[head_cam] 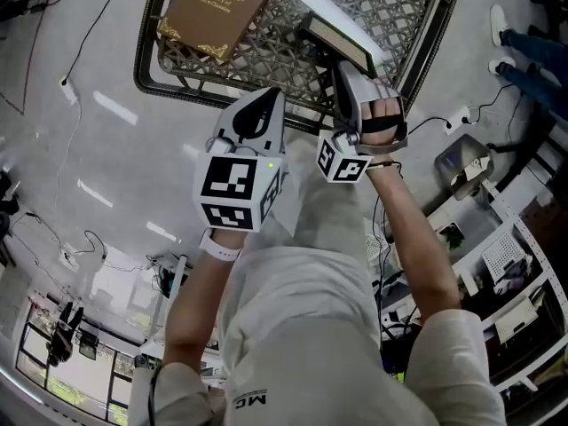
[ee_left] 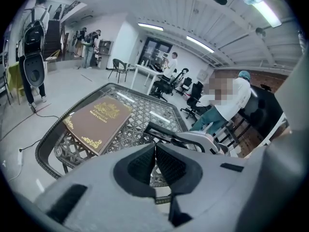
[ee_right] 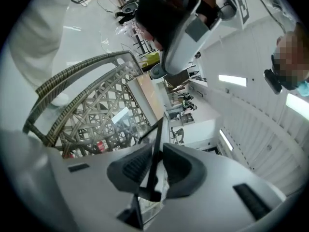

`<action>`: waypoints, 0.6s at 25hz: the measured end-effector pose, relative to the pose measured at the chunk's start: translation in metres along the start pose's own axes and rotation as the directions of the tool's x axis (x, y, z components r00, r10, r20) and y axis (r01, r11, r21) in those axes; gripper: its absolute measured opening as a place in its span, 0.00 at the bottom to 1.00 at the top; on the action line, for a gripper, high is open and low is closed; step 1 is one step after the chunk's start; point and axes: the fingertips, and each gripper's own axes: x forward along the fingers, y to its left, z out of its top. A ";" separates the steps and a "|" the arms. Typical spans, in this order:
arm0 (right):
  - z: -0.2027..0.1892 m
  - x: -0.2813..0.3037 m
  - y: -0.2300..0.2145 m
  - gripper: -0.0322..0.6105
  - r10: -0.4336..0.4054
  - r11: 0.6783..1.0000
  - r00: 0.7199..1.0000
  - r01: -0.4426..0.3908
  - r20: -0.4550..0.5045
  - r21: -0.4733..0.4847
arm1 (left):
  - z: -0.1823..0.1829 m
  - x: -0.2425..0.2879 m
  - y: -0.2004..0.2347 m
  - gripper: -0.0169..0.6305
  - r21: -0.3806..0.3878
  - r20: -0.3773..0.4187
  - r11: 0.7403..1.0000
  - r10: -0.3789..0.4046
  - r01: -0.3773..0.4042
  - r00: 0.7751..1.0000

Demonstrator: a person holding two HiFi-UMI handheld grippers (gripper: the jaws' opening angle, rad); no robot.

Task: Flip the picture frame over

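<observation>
The black-edged picture frame (head_cam: 330, 27) is tilted up over the right side of the wicker table (head_cam: 266, 51). My right gripper (head_cam: 344, 67) is shut on its near edge. In the right gripper view the thin frame edge (ee_right: 157, 132) runs straight between the pads. From the left gripper view the frame (ee_left: 161, 131) stands on a slant, held by the right gripper (ee_left: 205, 140). My left gripper (head_cam: 264, 100) hovers by the table's near edge, left of the frame; its pads (ee_left: 155, 151) are pressed together with nothing between them.
A brown book with gold print (head_cam: 213, 7) lies on the left half of the table, also seen as the book (ee_left: 99, 120) from the left gripper. Cables trail over the grey floor (head_cam: 80, 131). Shelving (head_cam: 497, 256) stands to the right. People and office chairs (ee_left: 193, 93) are beyond the table.
</observation>
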 end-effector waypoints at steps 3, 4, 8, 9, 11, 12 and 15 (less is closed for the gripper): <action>0.004 -0.003 0.022 0.18 0.058 0.998 0.998 -0.058 0.001 -0.004 | -0.002 -0.001 0.001 0.07 -0.006 -0.002 1.000 0.007 -0.007 1.000; 0.002 -0.002 0.028 0.18 0.073 0.997 0.997 -0.073 -0.010 0.000 | -0.002 -0.002 0.001 0.07 -0.005 -0.002 1.000 0.007 -0.007 1.000; -0.012 0.004 0.041 0.18 0.117 0.993 0.991 -0.115 -0.060 0.037 | -0.001 -0.005 0.000 0.07 0.000 0.001 1.000 0.010 -0.010 1.000; -0.015 0.005 0.042 0.18 0.126 0.991 0.990 -0.123 -0.063 0.050 | -0.001 -0.005 0.000 0.07 -0.001 0.001 1.000 0.011 -0.011 1.000; -0.020 0.007 0.044 0.19 0.148 0.986 0.987 -0.143 -0.057 0.081 | -0.002 -0.005 -0.002 0.07 -0.001 0.000 1.000 0.009 -0.009 1.000; -0.022 0.008 0.045 0.19 0.164 0.983 0.985 -0.158 -0.052 0.096 | -0.003 -0.005 -0.004 0.07 0.001 -0.001 1.000 0.006 -0.006 1.000; -0.027 0.012 0.057 0.21 0.245 0.961 0.969 -0.236 -0.044 0.143 | -0.004 -0.003 -0.007 0.07 0.008 -0.005 1.000 -0.002 0.002 1.000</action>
